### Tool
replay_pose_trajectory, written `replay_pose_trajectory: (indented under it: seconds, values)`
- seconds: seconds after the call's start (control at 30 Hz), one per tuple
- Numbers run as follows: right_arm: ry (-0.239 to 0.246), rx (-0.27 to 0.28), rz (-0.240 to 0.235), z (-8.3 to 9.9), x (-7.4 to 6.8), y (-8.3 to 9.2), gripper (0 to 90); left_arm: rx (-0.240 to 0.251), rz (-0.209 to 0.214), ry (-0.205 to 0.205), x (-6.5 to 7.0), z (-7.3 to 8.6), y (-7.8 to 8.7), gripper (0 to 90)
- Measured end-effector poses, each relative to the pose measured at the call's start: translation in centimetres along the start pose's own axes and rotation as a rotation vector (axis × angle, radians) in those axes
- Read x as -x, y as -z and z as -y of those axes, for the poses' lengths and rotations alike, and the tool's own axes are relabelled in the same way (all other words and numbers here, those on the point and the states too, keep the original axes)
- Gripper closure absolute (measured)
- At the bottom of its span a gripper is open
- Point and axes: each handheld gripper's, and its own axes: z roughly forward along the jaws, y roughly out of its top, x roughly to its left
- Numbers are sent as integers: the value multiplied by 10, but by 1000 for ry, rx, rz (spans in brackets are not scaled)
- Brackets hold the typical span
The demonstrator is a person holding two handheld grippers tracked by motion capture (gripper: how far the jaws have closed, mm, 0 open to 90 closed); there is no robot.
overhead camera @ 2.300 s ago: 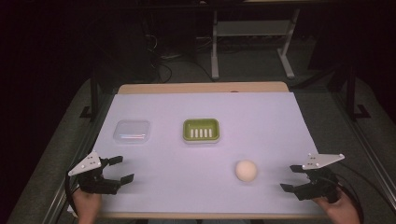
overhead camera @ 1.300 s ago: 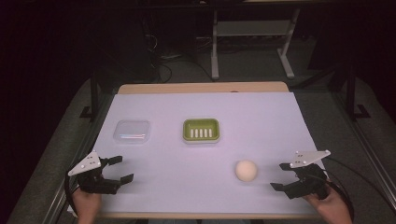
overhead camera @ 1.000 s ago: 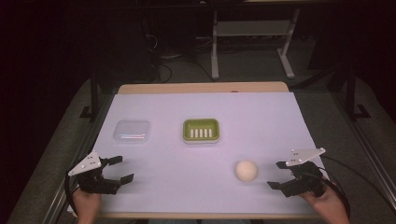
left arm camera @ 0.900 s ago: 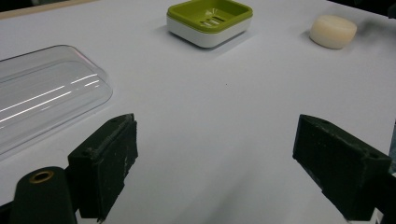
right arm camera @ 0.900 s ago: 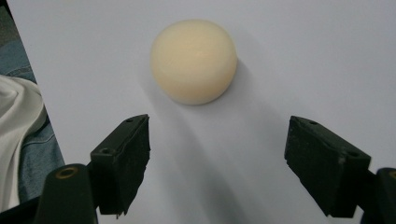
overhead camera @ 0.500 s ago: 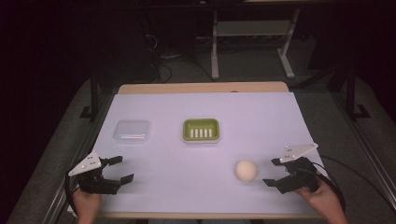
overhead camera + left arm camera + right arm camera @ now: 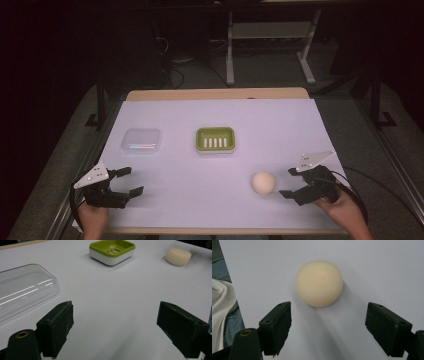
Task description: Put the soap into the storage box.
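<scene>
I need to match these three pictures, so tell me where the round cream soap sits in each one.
High view: soap lower right of centre, just left of the right gripper.
Left gripper view: top right.
Right gripper view: centre, just beyond the open jaws.
Shared landmark: the white table cover.

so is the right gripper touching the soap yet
Apart. The right gripper view shows bare table between the open right gripper and the soap.

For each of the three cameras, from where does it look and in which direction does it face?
High view: above the person's side, facing forward and down at the table; both hands and grippers show.
Left gripper view: low on the left gripper, facing the soap dish; own jaws open.
Right gripper view: on the right gripper, facing the soap; own jaws open.
All three show the soap.
</scene>
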Motion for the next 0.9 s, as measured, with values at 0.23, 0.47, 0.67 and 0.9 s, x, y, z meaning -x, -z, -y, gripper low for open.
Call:
replay_pose_trajectory:
  seconds: [0.23, 0.47, 0.67, 0.9]
  values:
    - [10, -16, -19, -11, -1, -6, 173, 4, 1, 3, 0, 0, 0, 132]
    - [24, -25, -9, -17, 0, -10, 167, 2, 3, -5, 1, 0, -1, 132]
    - [26, -24, -25, -23, 1, -12, 167, 3, 2, 0, 1, 0, -1, 132]
    - [51, -31, -36, -33, 0, -17, 167, 9, -3, 2, 1, 0, 0, 132]
